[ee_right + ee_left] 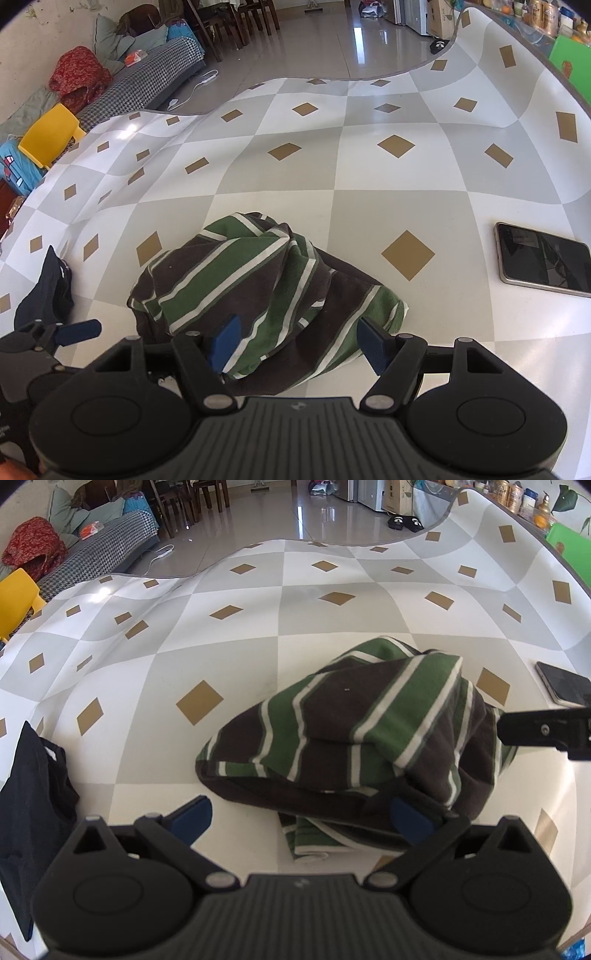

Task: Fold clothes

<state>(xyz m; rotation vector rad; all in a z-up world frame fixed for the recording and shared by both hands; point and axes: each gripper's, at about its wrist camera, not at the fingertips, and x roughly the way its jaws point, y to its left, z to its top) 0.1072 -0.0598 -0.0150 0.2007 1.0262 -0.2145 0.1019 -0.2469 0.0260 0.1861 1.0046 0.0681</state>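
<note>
Left gripper (301, 818) spread wide, nothing clamped. Blue fingertips (194, 818) apart over the tabletop; right-hand pad up against the near edge of the striped garment (354, 734), whether touching or just above couldn't be told. Garment bunched in a rough fold, green, brown and white stripes, straight ahead and slightly right of that gripper, a loose hem poking out below the pile toward the camera. Dark cloth (33, 797) heaped well off to the left side. Phone (563, 686) face up far right, clear of the garment.

Right gripper (297, 341) also wide open, gripping nothing. Both pads hovering at the garment's near edge, pile bulging up between and ahead of them. Left gripper's blue tip visible just to its left. Phone ahead-right, well apart. Checked tablecloth (369, 177) under everything, rippled at the far edge.
</note>
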